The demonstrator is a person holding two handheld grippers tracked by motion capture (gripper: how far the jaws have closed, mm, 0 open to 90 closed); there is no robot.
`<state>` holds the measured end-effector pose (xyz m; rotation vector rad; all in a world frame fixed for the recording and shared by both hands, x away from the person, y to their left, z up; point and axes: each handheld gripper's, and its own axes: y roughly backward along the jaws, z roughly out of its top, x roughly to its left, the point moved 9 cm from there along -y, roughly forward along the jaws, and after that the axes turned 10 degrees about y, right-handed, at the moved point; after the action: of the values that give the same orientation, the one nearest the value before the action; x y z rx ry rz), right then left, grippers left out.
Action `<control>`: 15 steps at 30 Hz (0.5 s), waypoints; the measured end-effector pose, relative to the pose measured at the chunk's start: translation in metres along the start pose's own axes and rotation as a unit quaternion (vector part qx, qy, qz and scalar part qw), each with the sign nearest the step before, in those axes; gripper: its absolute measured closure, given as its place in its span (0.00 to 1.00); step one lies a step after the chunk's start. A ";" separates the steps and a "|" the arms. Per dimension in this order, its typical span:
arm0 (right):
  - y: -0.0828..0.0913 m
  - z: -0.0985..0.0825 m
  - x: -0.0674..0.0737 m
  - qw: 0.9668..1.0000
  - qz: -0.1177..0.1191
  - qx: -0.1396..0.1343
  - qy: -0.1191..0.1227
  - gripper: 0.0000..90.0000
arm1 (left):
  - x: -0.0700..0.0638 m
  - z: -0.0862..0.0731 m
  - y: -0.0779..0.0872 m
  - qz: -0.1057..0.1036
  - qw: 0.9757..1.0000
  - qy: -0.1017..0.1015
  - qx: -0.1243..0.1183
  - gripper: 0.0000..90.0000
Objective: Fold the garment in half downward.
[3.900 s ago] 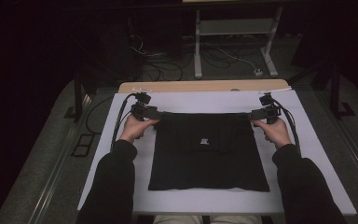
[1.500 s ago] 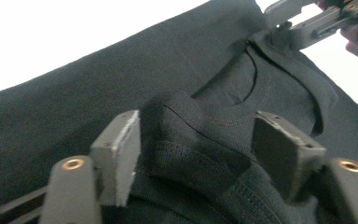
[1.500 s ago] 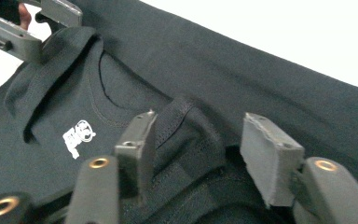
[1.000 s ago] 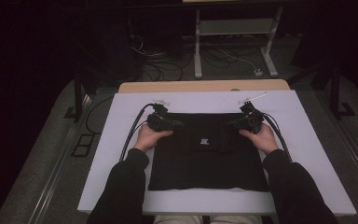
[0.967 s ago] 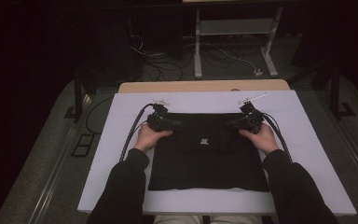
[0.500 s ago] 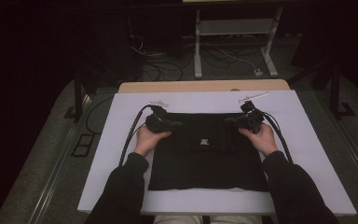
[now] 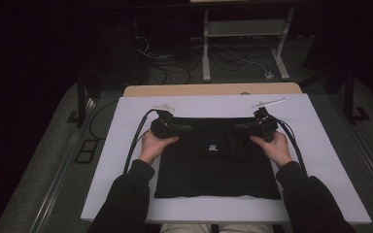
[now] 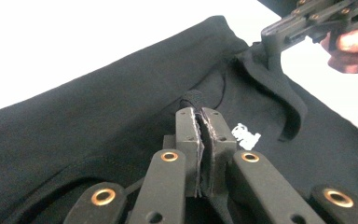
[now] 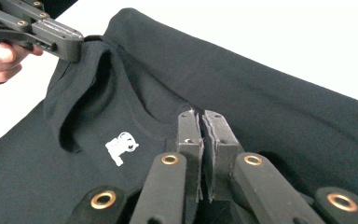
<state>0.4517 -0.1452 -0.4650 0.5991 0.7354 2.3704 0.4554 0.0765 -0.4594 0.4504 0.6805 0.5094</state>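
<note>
Black shirt flat, collar toward table's far edge.

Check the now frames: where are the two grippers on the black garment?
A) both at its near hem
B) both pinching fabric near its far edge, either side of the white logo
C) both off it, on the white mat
B: the left gripper and right gripper are each shut on the black garment near its far edge, flanking the white logo.
</note>
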 end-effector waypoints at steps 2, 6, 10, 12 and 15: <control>0.002 -0.002 0.001 1.000 0.001 -0.003 -0.001 0.94 | -0.002 0.000 0.001 0.000 1.000 -0.002 0.000 0.94; 0.008 -0.004 0.004 1.000 0.004 -0.009 -0.001 0.94 | -0.005 0.001 0.004 -0.002 1.000 -0.003 -0.002 0.94; 0.013 -0.010 0.004 1.000 0.003 -0.016 0.001 0.94 | -0.007 0.000 0.006 -0.003 1.000 -0.005 -0.006 0.95; 0.014 -0.013 0.003 1.000 0.003 -0.019 -0.001 0.94 | -0.008 0.000 0.008 0.004 1.000 -0.002 -0.006 0.95; 0.018 -0.016 0.005 1.000 0.008 -0.023 -0.013 0.94 | -0.011 -0.002 0.010 0.002 1.000 0.007 -0.010 0.95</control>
<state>0.4323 -0.1603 -0.4649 0.6171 0.6646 2.3830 0.4443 0.0790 -0.4499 0.4303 0.6882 0.5234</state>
